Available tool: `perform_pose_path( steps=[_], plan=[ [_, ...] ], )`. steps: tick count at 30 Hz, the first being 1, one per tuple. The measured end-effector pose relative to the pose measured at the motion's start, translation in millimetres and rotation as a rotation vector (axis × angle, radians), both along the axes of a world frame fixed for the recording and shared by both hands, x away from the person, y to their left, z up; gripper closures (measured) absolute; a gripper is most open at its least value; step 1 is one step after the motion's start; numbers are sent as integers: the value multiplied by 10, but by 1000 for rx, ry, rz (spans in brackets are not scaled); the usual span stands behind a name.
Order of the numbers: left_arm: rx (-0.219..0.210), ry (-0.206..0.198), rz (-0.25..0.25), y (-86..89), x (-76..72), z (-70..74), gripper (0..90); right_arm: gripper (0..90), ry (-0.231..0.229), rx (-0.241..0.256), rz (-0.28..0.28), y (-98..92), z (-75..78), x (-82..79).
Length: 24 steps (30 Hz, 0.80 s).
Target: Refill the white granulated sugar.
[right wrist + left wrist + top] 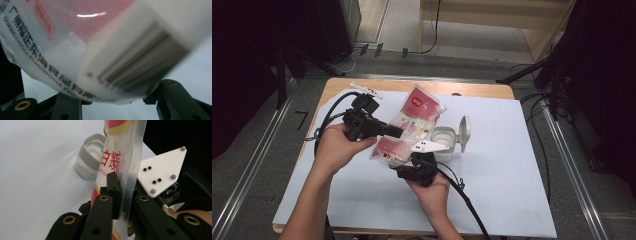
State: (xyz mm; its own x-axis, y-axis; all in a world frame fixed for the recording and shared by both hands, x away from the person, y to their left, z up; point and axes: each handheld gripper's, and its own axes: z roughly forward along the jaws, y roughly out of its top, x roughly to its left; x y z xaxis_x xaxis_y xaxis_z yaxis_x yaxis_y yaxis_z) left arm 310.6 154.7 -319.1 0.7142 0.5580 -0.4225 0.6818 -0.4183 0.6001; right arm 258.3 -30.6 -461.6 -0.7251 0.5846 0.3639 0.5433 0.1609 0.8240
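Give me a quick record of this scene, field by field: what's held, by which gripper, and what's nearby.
held item: clear-and-red food pouch, lifted over the table
left gripper: shut on the pouch's sealed edge
right gripper: under the pouch's lower end; grip unclear
nearby: open container with flip lid up, beside the pouch
surface: white sheet on wooden table

Bag (412, 131) sits mid-table, held up off the sheet (492, 200), tilted. Left gripper (398, 132) meets it from the left, right gripper (416, 159) from below and in front. Open-lidded container (445, 141) sits on the sheet just right of the bag, lid (465, 131) flipped to its right. Sheet lies on table (472, 90).
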Motion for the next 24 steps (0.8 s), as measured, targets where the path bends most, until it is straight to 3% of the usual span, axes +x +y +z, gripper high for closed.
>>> perform_pose_path(
  steps=[16, 24],
  plan=[
    [0, -23, -3, 95, -32, 2, 894, 560, 10, 18, -50, -127, -1, 75],
    [41, -33, -12, 150, -66, -20, 899, 630, 26, 61, -117, -299, 21, 127]
  ],
)
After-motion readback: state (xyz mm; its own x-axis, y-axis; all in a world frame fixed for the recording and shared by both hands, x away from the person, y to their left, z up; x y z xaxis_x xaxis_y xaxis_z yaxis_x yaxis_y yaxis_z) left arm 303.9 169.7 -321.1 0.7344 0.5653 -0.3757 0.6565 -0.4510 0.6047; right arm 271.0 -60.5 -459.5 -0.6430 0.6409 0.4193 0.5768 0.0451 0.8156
